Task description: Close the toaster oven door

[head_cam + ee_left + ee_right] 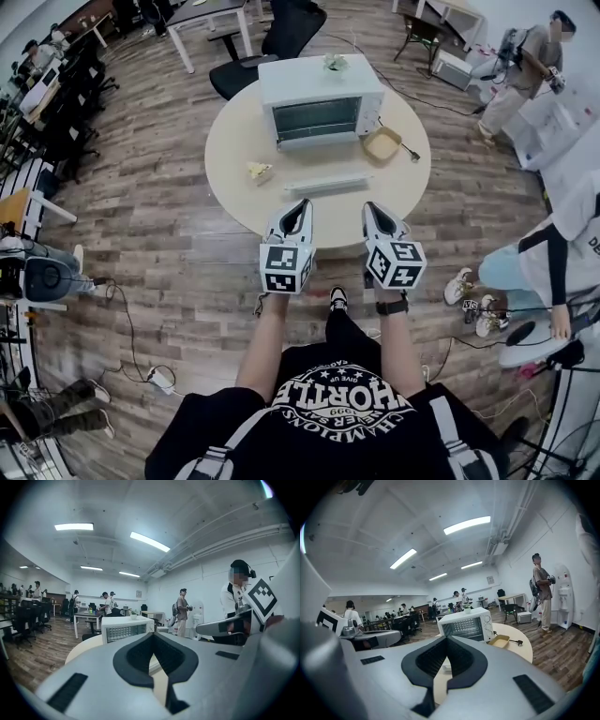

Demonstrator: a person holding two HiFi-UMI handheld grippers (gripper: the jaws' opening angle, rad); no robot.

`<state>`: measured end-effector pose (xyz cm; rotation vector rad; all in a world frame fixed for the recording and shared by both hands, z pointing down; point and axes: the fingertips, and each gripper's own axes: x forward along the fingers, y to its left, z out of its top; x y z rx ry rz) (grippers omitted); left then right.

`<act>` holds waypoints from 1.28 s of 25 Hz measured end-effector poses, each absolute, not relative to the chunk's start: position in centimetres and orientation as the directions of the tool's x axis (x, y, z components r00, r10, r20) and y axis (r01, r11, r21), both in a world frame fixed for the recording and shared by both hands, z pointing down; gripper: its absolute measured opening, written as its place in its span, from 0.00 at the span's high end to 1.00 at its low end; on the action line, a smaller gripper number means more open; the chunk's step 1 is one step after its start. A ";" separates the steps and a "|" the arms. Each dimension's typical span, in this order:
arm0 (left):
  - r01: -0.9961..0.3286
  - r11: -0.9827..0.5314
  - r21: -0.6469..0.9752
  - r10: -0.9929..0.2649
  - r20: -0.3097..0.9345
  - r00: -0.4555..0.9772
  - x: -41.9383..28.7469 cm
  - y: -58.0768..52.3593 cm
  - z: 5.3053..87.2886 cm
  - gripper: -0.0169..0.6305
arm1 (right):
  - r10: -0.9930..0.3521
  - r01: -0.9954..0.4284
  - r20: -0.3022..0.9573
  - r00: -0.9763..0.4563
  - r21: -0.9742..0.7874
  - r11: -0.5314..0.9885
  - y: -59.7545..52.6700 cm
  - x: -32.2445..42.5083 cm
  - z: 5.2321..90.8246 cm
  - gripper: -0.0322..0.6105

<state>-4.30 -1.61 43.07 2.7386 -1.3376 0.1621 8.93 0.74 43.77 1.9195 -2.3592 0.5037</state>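
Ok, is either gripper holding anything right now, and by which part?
Nothing is held. The left gripper and the right gripper are both shut and empty, short of the toaster oven.

I count one toaster oven (320,105), one round table (230,150) and one tan tray (381,145). I count one potted plant (335,62).

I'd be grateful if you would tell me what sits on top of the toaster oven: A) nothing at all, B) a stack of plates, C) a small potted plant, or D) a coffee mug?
C: a small potted plant stands on the flat white top of the toaster oven, towards its back edge in the head view.
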 end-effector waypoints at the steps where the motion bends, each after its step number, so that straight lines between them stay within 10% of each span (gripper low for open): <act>1: -0.792 -0.610 0.034 -0.782 0.137 0.608 -4.2 -1.9 43.1 0.95 | -0.941 -0.961 0.250 -0.228 -0.215 0.176 0.4 9.0 43.8 0.92; 32: -0.857 -0.513 0.053 -0.844 0.154 0.515 -1.2 -10.6 43.1 0.95 | -0.921 -0.944 0.263 -0.289 -0.236 0.228 -10.4 13.4 43.2 0.92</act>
